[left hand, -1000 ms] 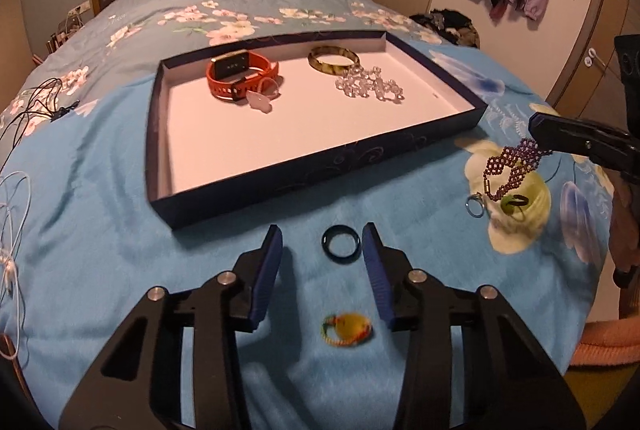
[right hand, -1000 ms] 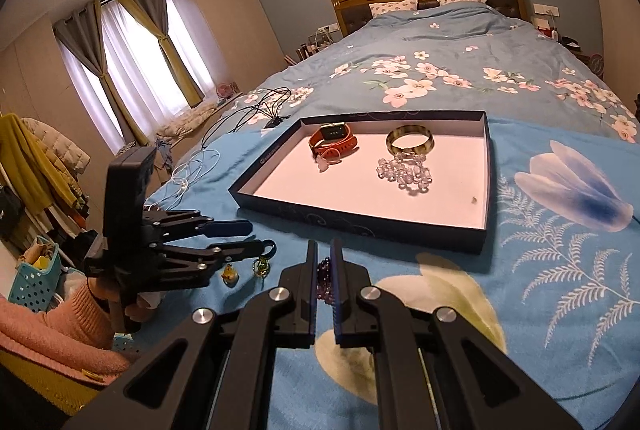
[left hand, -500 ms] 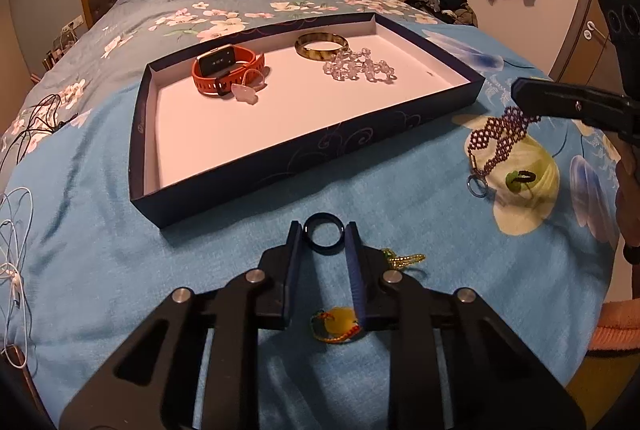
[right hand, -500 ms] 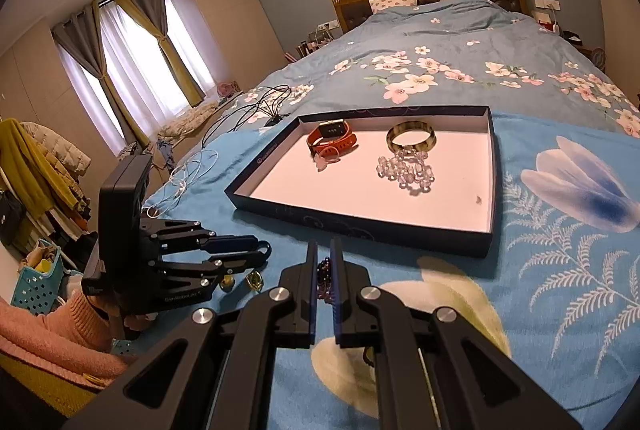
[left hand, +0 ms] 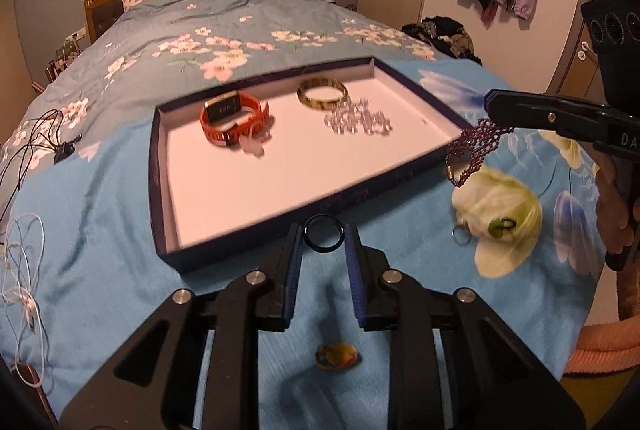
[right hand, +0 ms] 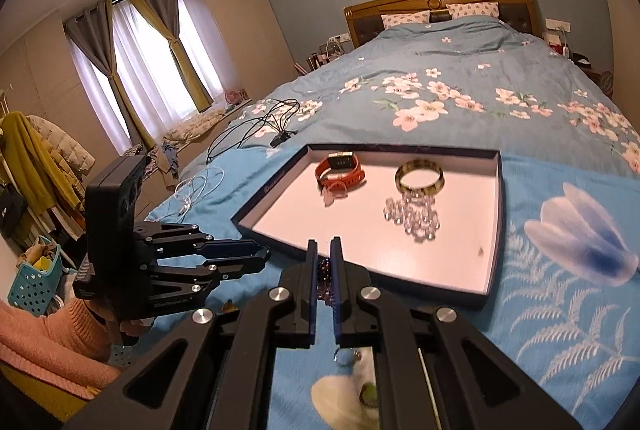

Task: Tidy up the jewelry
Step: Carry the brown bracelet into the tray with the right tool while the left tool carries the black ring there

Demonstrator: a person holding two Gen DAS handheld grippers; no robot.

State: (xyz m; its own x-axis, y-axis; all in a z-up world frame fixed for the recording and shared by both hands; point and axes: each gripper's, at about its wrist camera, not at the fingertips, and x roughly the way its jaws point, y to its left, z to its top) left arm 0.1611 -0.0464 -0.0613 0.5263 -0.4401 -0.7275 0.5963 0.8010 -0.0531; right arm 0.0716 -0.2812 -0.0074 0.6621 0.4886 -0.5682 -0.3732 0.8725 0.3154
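Left claw (left hand: 324,245) pinching 1 dark ring (left hand: 324,233) above the bed (left hand: 100,213) at the near rim of the navy tray (left hand: 160,197); right claw (right hand: 324,262) pinching 1 purple beaded bracelet (left hand: 474,149) hanging beside the tray's right corner.

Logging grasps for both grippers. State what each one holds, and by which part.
The left gripper clamps the dark ring by its opposite outer edges. The right gripper pinches the purple beaded bracelet at its top end; the rest dangles.
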